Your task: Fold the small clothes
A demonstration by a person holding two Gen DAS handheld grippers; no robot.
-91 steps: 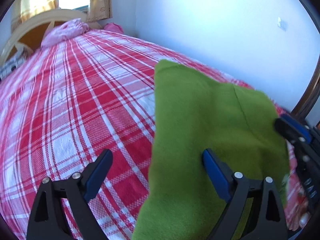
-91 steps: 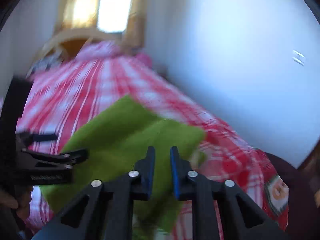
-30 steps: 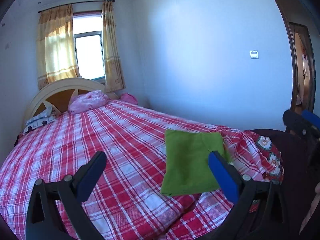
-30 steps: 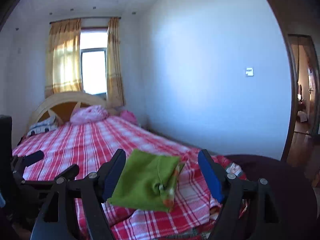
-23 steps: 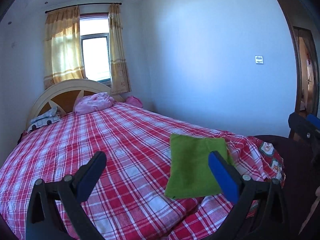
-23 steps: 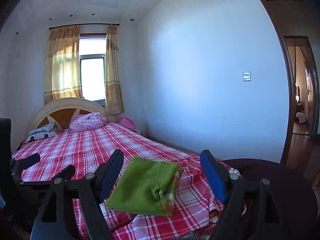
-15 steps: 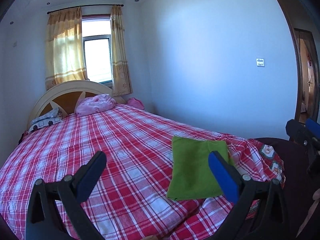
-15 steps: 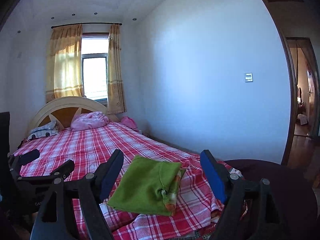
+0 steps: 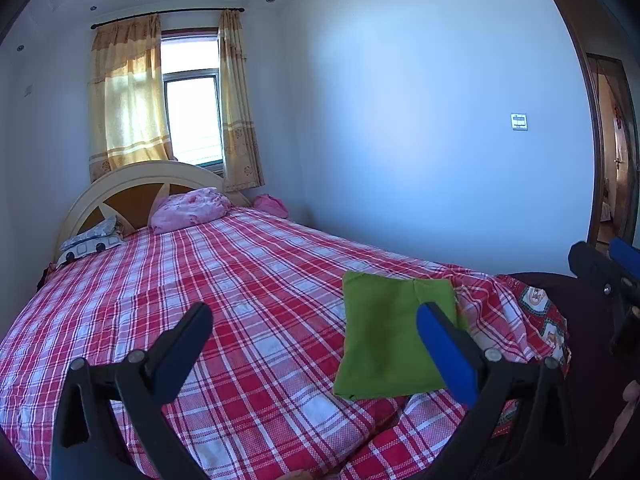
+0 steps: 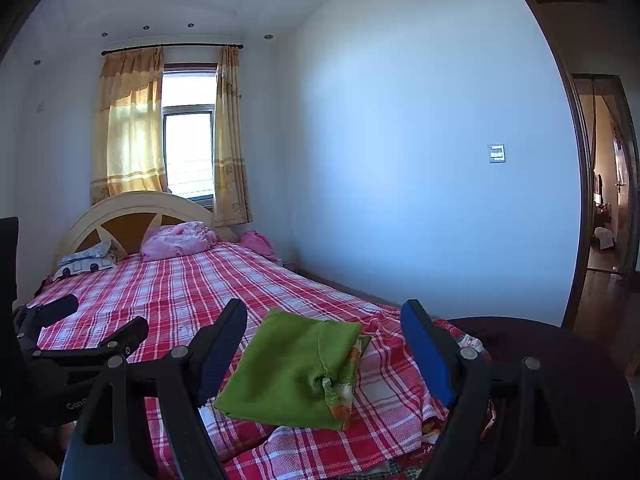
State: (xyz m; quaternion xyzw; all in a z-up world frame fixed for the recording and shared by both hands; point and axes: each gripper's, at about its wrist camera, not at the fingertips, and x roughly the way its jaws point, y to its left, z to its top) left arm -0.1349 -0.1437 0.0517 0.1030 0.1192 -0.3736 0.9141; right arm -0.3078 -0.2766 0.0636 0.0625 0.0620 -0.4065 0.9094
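Note:
A folded green garment (image 9: 384, 336) lies flat on the red-and-white plaid bed (image 9: 224, 288) near its foot, at the right corner. It also shows in the right wrist view (image 10: 292, 364), with an orange-patterned edge showing at its right side. My left gripper (image 9: 316, 344) is open and empty, held back from the bed, with the garment behind its right finger. My right gripper (image 10: 324, 344) is open and empty, held back with the garment framed between its fingers. The left gripper also shows at the left of the right wrist view (image 10: 80, 332).
Pink bedding (image 9: 188, 210) and a patterned pillow (image 9: 90, 240) lie by the headboard (image 9: 132, 188). A white wall runs along the bed's right side. A dark rounded object (image 10: 552, 360) sits at the bed's foot. A doorway (image 10: 604, 184) opens at far right.
Three seconds ago both grippers were close over the garment, the right one shut. Both have since pulled back and up, open, leaving the garment folded on the bed. Little change in the last half second.

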